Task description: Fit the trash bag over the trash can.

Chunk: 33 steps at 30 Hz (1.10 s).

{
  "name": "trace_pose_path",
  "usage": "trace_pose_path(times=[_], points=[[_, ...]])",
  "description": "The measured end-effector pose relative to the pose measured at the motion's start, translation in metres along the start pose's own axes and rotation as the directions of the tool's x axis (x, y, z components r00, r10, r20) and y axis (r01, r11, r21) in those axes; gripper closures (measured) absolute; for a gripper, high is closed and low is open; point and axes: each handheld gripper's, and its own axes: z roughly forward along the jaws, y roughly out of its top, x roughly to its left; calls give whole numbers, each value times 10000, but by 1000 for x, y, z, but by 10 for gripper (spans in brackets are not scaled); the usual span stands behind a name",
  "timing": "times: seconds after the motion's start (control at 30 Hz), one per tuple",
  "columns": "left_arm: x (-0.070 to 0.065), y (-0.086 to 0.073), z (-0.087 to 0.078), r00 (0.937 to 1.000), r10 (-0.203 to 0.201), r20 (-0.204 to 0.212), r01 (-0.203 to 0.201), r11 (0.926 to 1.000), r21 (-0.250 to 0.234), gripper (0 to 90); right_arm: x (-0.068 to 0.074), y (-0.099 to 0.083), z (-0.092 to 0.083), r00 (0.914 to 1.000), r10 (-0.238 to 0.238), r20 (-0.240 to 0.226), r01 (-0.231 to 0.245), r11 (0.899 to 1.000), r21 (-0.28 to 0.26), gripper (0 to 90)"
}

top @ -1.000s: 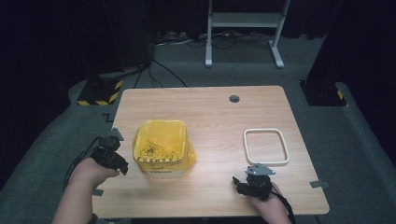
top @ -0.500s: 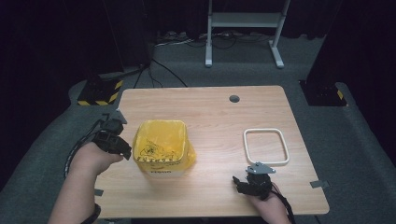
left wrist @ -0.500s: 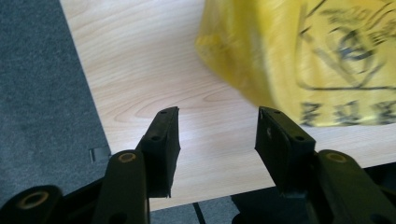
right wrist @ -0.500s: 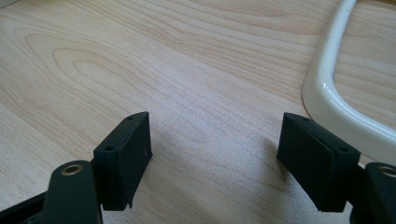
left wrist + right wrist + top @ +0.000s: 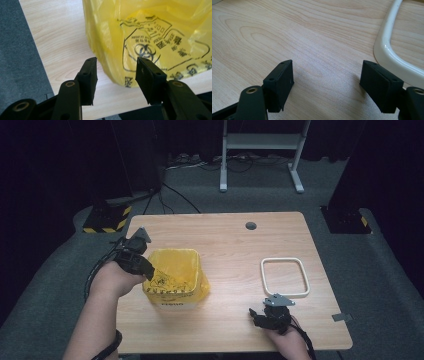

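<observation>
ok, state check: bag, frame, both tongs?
yellow bag: lining a bin, mouth open, standing upright on the table.
white frame: lying flat on the table, untouched.
left tongs: at the bag's left side, jaws have just been closing; bag film lies between them, not pinched.
right tongs: open, empty, beside the frame.

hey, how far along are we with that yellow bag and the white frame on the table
Done: the yellow bag already lines its bin, draped over the rim. In hand: the left gripper is at the bag's left side, its jaws have just been closing, film near them but nothing pinched yet. Left: the right gripper rests open on the table, and the white frame lies untouched beside it.
</observation>
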Motion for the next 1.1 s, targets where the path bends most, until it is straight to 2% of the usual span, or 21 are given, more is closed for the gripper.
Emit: trace_pose_path(times=[0.17,0.33,0.37,0.43,0.57,0.6,0.63,0.67,0.9,0.97,1.1], points=[[-3,3,7,9998,207,20,-207,9996,207,570,0,0,0,10000,-13,-14,13,10000,-10,278],[-10,4,17,9986,385,357,-401,9983,429,650,0,0,0,10000,-85,-39,85,10000,-40,288],[-12,5,20,9984,559,108,-565,9965,613,660,0,0,0,9999,-91,-42,91,9999,-44,288],[-15,6,28,9980,619,-82,-609,9937,936,674,0,0,0,10000,-83,-50,83,10000,-44,291],[-18,8,43,9996,269,-77,-258,9918,1254,660,0,0,0,9999,-133,-75,133,9999,-56,298],[-20,9,47,9990,406,-172,-380,9906,1311,659,0,0,0,9999,-142,-80,142,9999,-58,300],[-21,10,49,9993,363,-92,-347,9895,1400,650,0,0,0,9998,-157,-85,156,9999,-60,303],[-24,10,53,9987,494,-115,-469,9862,1588,647,0,0,0,9998,-183,-91,182,9998,-69,305],[-30,12,66,9958,907,-152,-856,9746,2068,645,0,0,0,9997,-213,-130,212,9997,-80,312],[-31,12,69,9965,816,-151,-767,9750,2084,654,0,0,0,9996,-247,-136,246,9997,-81,314],[-25,13,76,9982,590,-64,-560,9728,2246,735,0,0,0,9996,-259,-143,258,9996,-86,317]])
